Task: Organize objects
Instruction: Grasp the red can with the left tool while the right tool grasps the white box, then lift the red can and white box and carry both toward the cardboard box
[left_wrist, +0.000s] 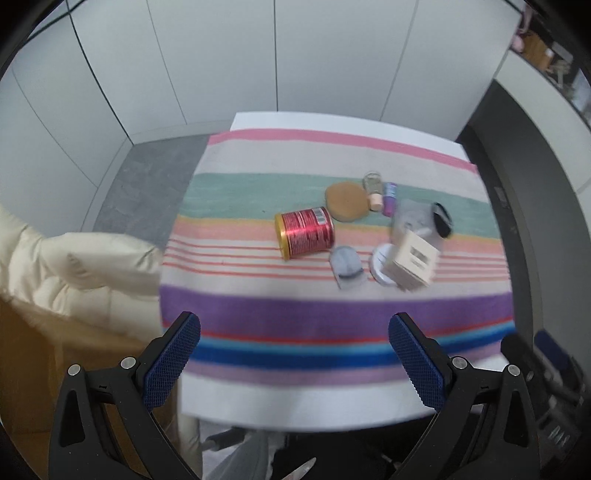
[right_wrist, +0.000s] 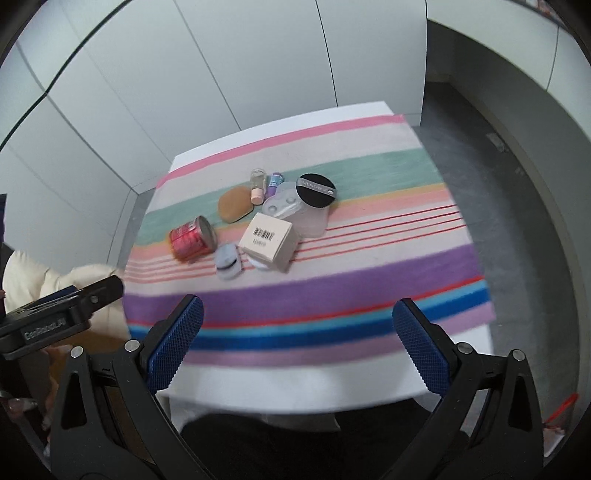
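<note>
A striped cloth covers a small table. On it lie a red tin on its side, a tan sponge, a cream box with a barcode, a grey round pad, a small glass vial, a purple tube, a black round puff and a clear plastic pack. My left gripper and right gripper both hang open over the near edge, holding nothing.
White wall panels stand behind the table. Grey floor lies to the right. A cream padded jacket sits left of the table. The left gripper's black body shows at the left of the right wrist view.
</note>
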